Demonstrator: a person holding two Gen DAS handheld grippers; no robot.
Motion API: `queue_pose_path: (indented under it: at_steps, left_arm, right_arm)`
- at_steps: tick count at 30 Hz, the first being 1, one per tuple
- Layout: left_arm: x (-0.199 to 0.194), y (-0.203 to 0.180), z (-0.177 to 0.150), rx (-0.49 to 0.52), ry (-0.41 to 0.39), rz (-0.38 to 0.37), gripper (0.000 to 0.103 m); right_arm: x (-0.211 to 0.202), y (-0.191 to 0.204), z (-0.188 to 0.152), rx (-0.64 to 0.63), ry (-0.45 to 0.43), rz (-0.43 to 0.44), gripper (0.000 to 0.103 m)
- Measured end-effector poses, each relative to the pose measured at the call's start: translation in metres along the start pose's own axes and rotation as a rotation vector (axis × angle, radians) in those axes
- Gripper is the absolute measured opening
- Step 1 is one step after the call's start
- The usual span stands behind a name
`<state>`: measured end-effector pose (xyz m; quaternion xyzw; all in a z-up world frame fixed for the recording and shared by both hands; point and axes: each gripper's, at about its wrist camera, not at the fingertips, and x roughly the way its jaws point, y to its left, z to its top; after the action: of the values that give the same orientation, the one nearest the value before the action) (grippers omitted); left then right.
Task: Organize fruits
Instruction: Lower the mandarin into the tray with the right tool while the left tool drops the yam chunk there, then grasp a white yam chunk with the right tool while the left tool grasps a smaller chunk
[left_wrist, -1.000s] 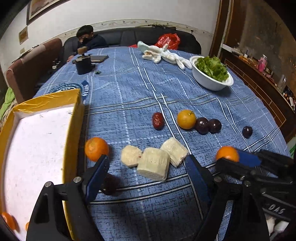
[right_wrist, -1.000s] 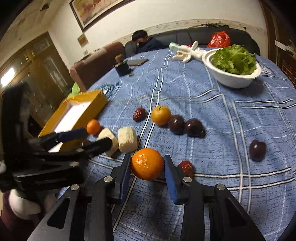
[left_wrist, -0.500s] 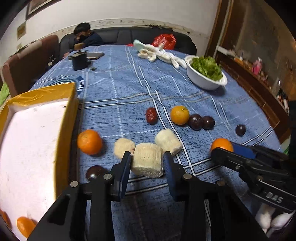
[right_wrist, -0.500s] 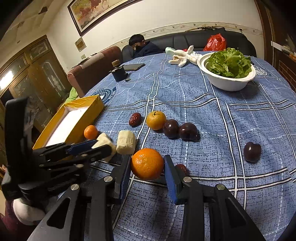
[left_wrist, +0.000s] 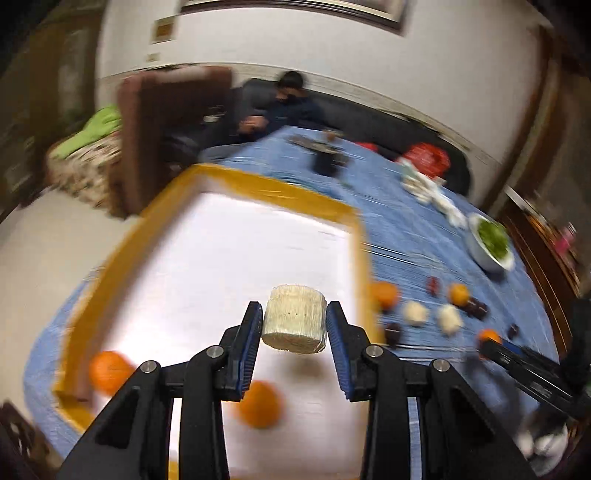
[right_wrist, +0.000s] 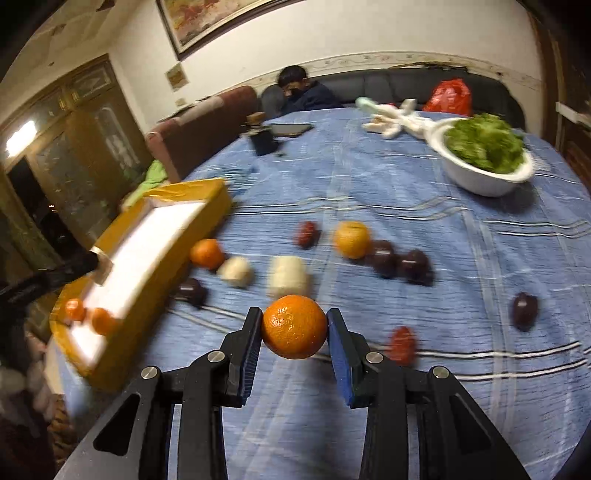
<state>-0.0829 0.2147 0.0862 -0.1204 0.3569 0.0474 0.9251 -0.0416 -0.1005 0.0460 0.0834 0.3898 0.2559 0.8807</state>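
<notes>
My left gripper (left_wrist: 294, 325) is shut on a pale cylindrical fruit chunk (left_wrist: 294, 319) and holds it above the white floor of the yellow box (left_wrist: 354, 218). Two oranges (left_wrist: 259, 404) lie in the box below it. My right gripper (right_wrist: 294, 328) is shut on an orange (right_wrist: 294, 326) held above the blue tablecloth. On the cloth lie two pale chunks (right_wrist: 288, 277), an orange (right_wrist: 207, 253) by the box (right_wrist: 207, 206), a yellow-orange fruit (right_wrist: 352, 239), red dates (right_wrist: 402, 341) and several dark plums (right_wrist: 417, 266).
A white bowl of greens (right_wrist: 484, 177) stands at the back right. White gloves (right_wrist: 391, 118), a dark small object (right_wrist: 264, 142) and a phone lie at the far side. A person (right_wrist: 299, 92) sits on the sofa behind the table.
My left gripper lifted the pale chunk off the cloth and swung left over the yellow box. My right gripper still holds its orange, now a little higher.
</notes>
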Motion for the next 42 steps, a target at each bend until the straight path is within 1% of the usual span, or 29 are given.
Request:
queue_pose_path:
  at_steps: [1, 3, 4, 6, 8, 12, 15, 17, 18, 19, 20, 22, 24, 25, 26, 28, 31, 33, 35, 37, 39, 42]
  left_arm:
    - [-0.001, 0.013, 0.001, -0.027, -0.001, 0.02, 0.035]
    - [-0.001, 0.035, 0.003, -0.062, -0.002, 0.059, 0.035]
    - [0.0, 0.043, 0.004, -0.072, -0.002, 0.076, 0.035]
    - [0.004, 0.058, 0.006, -0.089, 0.004, 0.106, 0.035]
    - [0.009, 0.07, 0.006, -0.11, 0.018, 0.119, 0.035]
    - [0.011, 0.085, 0.0, -0.15, 0.032, 0.101, 0.035]
    - [0.0, 0.089, -0.002, -0.157, 0.012, 0.08, 0.035]
    - [-0.011, 0.091, -0.001, -0.161, -0.009, 0.075, 0.042]
    - [-0.014, 0.093, -0.001, -0.164, -0.018, 0.072, 0.051]
    - [-0.019, 0.094, -0.001, -0.17, -0.03, 0.069, 0.054]
    - [-0.025, 0.095, -0.001, -0.175, -0.043, 0.067, 0.059]
    - [-0.027, 0.094, 0.001, -0.181, -0.054, 0.061, 0.063]
    - [-0.031, 0.091, 0.0, -0.187, -0.056, 0.049, 0.065]
    - [-0.033, 0.089, 0.0, -0.189, -0.056, 0.043, 0.066]
    - [-0.034, 0.087, 0.0, -0.188, -0.057, 0.039, 0.067]
    - [-0.036, 0.081, -0.001, -0.181, -0.058, 0.036, 0.069]
    - [-0.039, 0.072, -0.001, -0.174, -0.059, 0.029, 0.07]
    - [-0.042, 0.066, -0.001, -0.163, -0.061, 0.02, 0.07]
    - [-0.046, 0.059, 0.0, -0.148, -0.065, 0.012, 0.071]
    - [-0.051, 0.052, -0.001, -0.129, -0.074, -0.001, 0.075]
    - [-0.054, 0.044, -0.002, -0.112, -0.084, -0.011, 0.078]
    - [-0.05, 0.032, -0.004, -0.089, -0.074, -0.032, 0.078]
  right_arm:
    - [0.001, 0.011, 0.002, -0.009, 0.006, 0.026, 0.039]
    - [0.008, 0.047, 0.007, -0.067, 0.023, 0.074, 0.039]
    - [0.01, 0.059, 0.008, -0.09, 0.029, 0.084, 0.039]
    - [0.02, 0.094, 0.009, -0.161, 0.05, 0.113, 0.039]
    - [0.033, 0.126, 0.008, -0.222, 0.077, 0.133, 0.039]
    - [0.06, 0.168, 0.001, -0.302, 0.128, 0.136, 0.04]
    - [0.08, 0.18, -0.003, -0.322, 0.166, 0.123, 0.04]
    - [0.087, 0.185, -0.007, -0.329, 0.178, 0.106, 0.04]
    - [0.09, 0.186, -0.008, -0.332, 0.178, 0.098, 0.04]
    - [0.092, 0.188, -0.009, -0.333, 0.177, 0.091, 0.041]
    - [0.091, 0.189, -0.009, -0.33, 0.17, 0.091, 0.041]
    - [0.09, 0.189, -0.008, -0.329, 0.169, 0.092, 0.041]
    - [0.089, 0.191, -0.008, -0.332, 0.168, 0.091, 0.041]
    - [0.087, 0.191, -0.008, -0.333, 0.166, 0.093, 0.043]
    - [0.085, 0.19, -0.008, -0.331, 0.159, 0.095, 0.049]
    - [0.081, 0.189, -0.007, -0.329, 0.142, 0.097, 0.055]
    - [0.071, 0.185, -0.004, -0.325, 0.115, 0.092, 0.055]
    - [0.057, 0.175, 0.003, -0.302, 0.079, 0.089, 0.055]
    - [0.043, 0.161, 0.01, -0.269, 0.047, 0.085, 0.056]
    - [0.025, 0.138, 0.016, -0.239, 0.005, 0.055, 0.058]
    - [0.008, 0.105, 0.022, -0.189, -0.027, -0.006, 0.06]
    - [-0.007, 0.052, 0.025, -0.095, -0.037, -0.1, 0.06]
